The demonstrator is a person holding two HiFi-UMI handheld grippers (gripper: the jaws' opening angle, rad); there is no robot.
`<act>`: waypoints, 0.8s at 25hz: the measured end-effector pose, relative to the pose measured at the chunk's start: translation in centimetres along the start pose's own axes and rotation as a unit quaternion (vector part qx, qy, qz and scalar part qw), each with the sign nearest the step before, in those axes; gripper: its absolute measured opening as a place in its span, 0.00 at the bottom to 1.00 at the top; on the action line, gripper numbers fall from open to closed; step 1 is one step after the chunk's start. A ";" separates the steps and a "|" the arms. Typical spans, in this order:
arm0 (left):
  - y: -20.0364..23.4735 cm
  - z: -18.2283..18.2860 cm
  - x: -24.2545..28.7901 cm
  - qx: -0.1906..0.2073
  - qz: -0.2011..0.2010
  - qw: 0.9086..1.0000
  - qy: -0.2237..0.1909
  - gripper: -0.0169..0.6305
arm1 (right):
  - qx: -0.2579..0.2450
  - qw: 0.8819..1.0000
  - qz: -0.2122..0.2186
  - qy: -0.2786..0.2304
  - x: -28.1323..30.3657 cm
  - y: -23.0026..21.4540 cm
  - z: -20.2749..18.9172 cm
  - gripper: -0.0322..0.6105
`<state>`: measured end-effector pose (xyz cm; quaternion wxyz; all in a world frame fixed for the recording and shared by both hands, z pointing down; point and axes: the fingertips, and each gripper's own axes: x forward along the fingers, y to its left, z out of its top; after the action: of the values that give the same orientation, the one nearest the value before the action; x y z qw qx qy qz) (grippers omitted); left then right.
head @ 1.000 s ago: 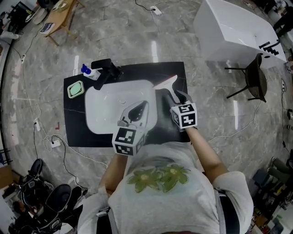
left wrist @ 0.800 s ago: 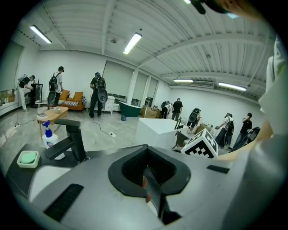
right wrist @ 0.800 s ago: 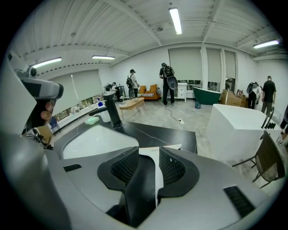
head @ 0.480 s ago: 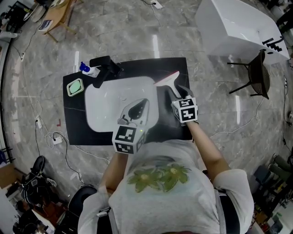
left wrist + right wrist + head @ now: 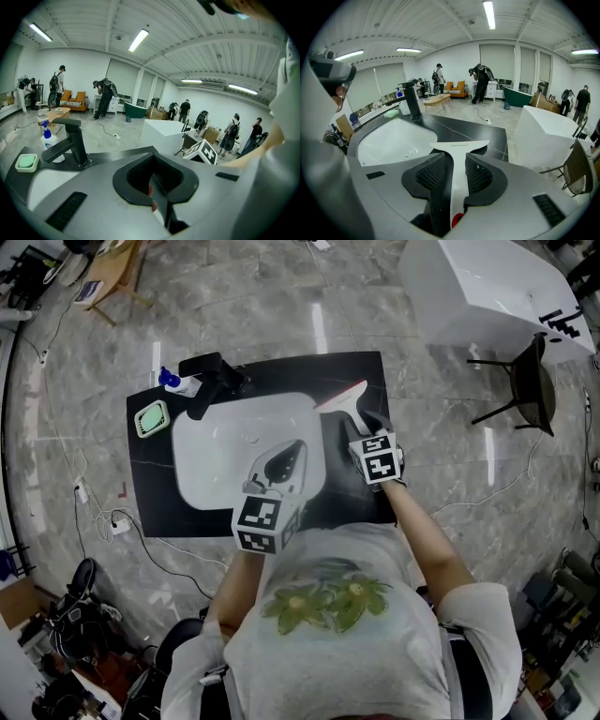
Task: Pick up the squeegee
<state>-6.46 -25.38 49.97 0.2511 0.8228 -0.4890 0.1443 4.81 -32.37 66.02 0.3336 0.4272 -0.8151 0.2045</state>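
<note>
Bordering squeegee [image 5: 345, 407]: basin [image 5: 225, 451], faucet [image 5: 214, 381] beyond.

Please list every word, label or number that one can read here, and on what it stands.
None is readable.
On the squeegee: one small line of print on its white head, too small to read.
Cube on the right gripper: square markers only, no words.

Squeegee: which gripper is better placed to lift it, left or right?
Right. The right gripper has the squeegee handle between its jaws, on the black counter. The left gripper is shut and empty, over the white sink, away from it.
</note>
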 end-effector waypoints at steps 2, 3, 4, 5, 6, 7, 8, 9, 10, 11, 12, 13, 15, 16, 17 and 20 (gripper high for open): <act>-0.3 0.1 0.1 -0.001 -0.003 1.000 0.000 0.04 | -0.004 1.000 0.000 0.003 0.2 -0.1 -0.2 0.23; -0.4 0.2 0.2 -0.001 -0.004 1.000 0.000 0.04 | -0.006 1.000 0.000 0.006 0.3 -0.1 -0.3 0.23; -0.5 0.2 0.2 -0.001 -0.005 1.000 0.000 0.04 | -0.007 1.000 0.000 0.008 0.5 -0.1 -0.5 0.23; -0.5 0.1 0.3 -0.001 -0.006 1.000 0.001 0.04 | -0.008 1.000 0.000 0.011 0.6 -0.2 -0.6 0.23; -0.6 0.1 0.3 -0.001 -0.007 1.000 0.002 0.04 | -0.008 1.000 -0.001 0.013 0.7 -0.3 -0.7 0.23; -0.6 0.0 0.3 -0.001 -0.007 1.000 0.002 0.04 | -0.008 1.000 -0.001 0.014 0.8 -0.3 -0.8 0.23; -0.5 0.0 0.4 0.000 -0.007 1.000 0.003 0.04 | -0.007 1.000 -0.002 0.015 0.9 -0.3 -0.8 0.23; -0.5 -0.1 0.4 0.000 -0.007 1.000 0.003 0.04 | -0.007 1.000 -0.003 0.015 1.0 -0.4 -0.9 0.23; -0.5 -0.1 0.4 0.000 -0.007 1.000 0.004 0.04 | -0.007 1.000 -0.004 0.014 1.1 -0.4 -0.9 0.23; -0.4 -0.2 0.4 0.000 -0.007 1.000 0.005 0.04 | -0.007 1.000 -0.006 0.014 1.2 -0.5 -0.9 0.23; -0.4 -0.3 0.5 -0.001 -0.007 1.000 0.005 0.04 | -0.008 1.000 -0.008 0.014 1.4 -0.6 -1.0 0.23; -0.4 -0.3 0.6 -0.002 -0.008 1.000 0.005 0.04 | -0.009 1.000 -0.011 0.015 1.5 -0.6 -1.0 0.23; -0.4 -0.3 0.8 -0.002 -0.011 1.000 0.004 0.04 | -0.012 1.000 -0.014 0.016 1.7 -0.8 -1.1 0.23; -0.5 -0.2 0.9 -0.002 -0.012 1.000 0.004 0.04 | -0.013 1.000 -0.015 0.018 1.8 -0.8 -1.1 0.23; -0.6 -0.1 0.9 -0.001 -0.013 1.000 0.004 0.04 | -0.014 1.000 -0.015 0.019 1.8 -0.8 -1.2 0.23; -1.0 0.3 0.9 0.001 -0.015 1.000 0.004 0.04 | -0.014 1.000 -0.014 0.024 1.9 -0.9 -1.2 0.23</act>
<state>-5.16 -25.84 49.93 0.2541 0.8300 -0.4750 0.1446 5.23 -33.13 68.26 0.3619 0.4291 -0.8033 0.1988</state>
